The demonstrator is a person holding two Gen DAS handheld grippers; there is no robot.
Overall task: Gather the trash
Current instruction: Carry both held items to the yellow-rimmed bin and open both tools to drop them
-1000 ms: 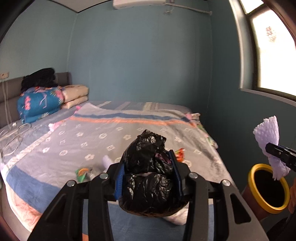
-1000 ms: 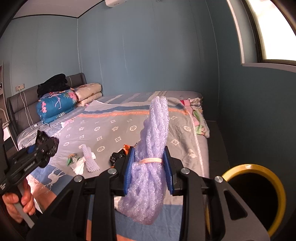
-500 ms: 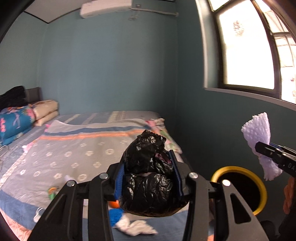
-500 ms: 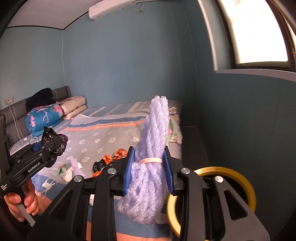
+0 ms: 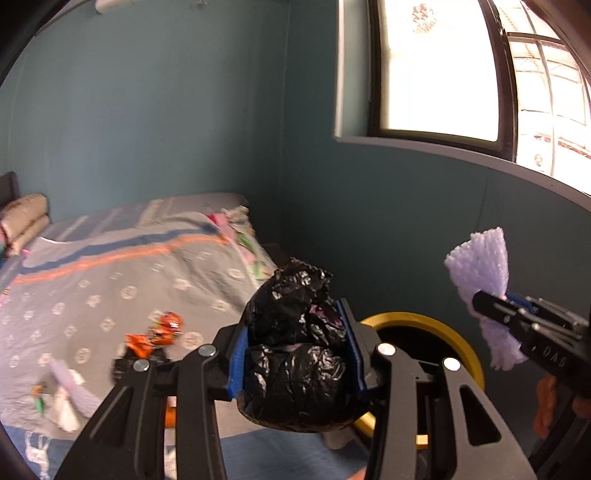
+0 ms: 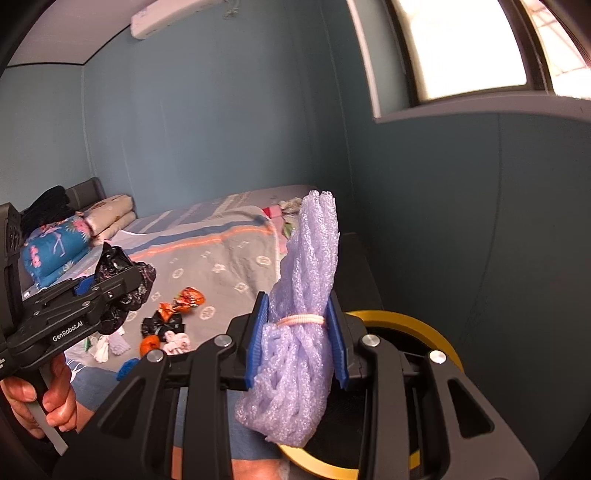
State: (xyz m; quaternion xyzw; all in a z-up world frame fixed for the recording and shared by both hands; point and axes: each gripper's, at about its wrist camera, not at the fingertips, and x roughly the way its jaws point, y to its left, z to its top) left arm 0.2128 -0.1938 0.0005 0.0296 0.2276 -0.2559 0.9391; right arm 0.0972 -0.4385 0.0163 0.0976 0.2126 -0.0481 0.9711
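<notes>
The left claw (image 5: 295,354) is clamped on a crumpled black bag (image 5: 295,373), which bulges above and below the blue pads (image 5: 236,363). The right claw (image 6: 297,339) is clamped on a bundle of lilac foam net (image 6: 301,321), bound at the waist by a pale rubber band (image 6: 301,318); the net stands upright between the pads and sticks out well above and below them.

Just behind and below both claws is a bin (image 6: 448,350) with a yellow rim and dark inside. In the right view the lower end of the net hangs over the bin's near edge; in the left view the bag covers the rim's left side, with the right claw holding the net above the bin's right side.

In the right view a hand (image 6: 40,398) grips the left tool's handle at lower left.

Beyond, on the bed (image 5: 110,266) with its grey patterned cover, more trash lies near the foot: orange wrappers (image 6: 183,302), a small black bag (image 6: 162,325), an orange ball (image 6: 149,345), white scraps (image 6: 107,347) and a blue piece (image 6: 127,367) at the edge.

Farther up the bed are folded blankets (image 6: 59,247) and pillows (image 6: 110,219) against the headboard. A teal wall (image 6: 221,129) carries an air conditioner (image 6: 166,18), and a bright window (image 5: 443,70) is on the right.
</notes>
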